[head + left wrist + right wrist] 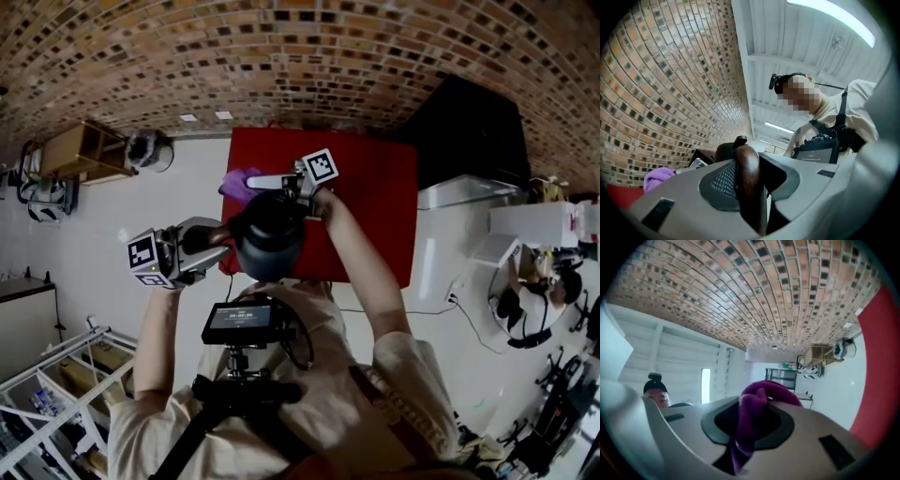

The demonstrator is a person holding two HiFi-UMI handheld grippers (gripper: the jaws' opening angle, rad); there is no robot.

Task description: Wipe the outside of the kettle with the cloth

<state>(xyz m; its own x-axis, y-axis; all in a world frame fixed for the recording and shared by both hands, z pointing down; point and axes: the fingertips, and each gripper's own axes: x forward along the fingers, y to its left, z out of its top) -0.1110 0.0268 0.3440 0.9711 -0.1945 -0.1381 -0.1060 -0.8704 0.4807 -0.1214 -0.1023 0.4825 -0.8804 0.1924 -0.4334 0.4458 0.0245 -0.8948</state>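
The black kettle [270, 234] hangs lifted above the red table [375, 216], close below my head. My left gripper [217, 236] is shut on its brown wooden handle [749, 180], reaching in from the left; the dark kettle body [724, 151] shows just beyond the jaws. The purple cloth [240, 183] is clamped in my right gripper [264, 182], which is just behind the kettle's top. In the right gripper view the cloth [757, 411] bulges out between the shut jaws, and the kettle is out of sight there. The cloth [658, 178] also shows at the left gripper view's lower left.
A wooden shelf unit [84, 150] stands left of the table and a black cabinet [469, 131] to its right. A small screen [246, 322] is mounted on my chest. Another person [530, 300] sits at far right. A metal rack [56, 375] is at lower left.
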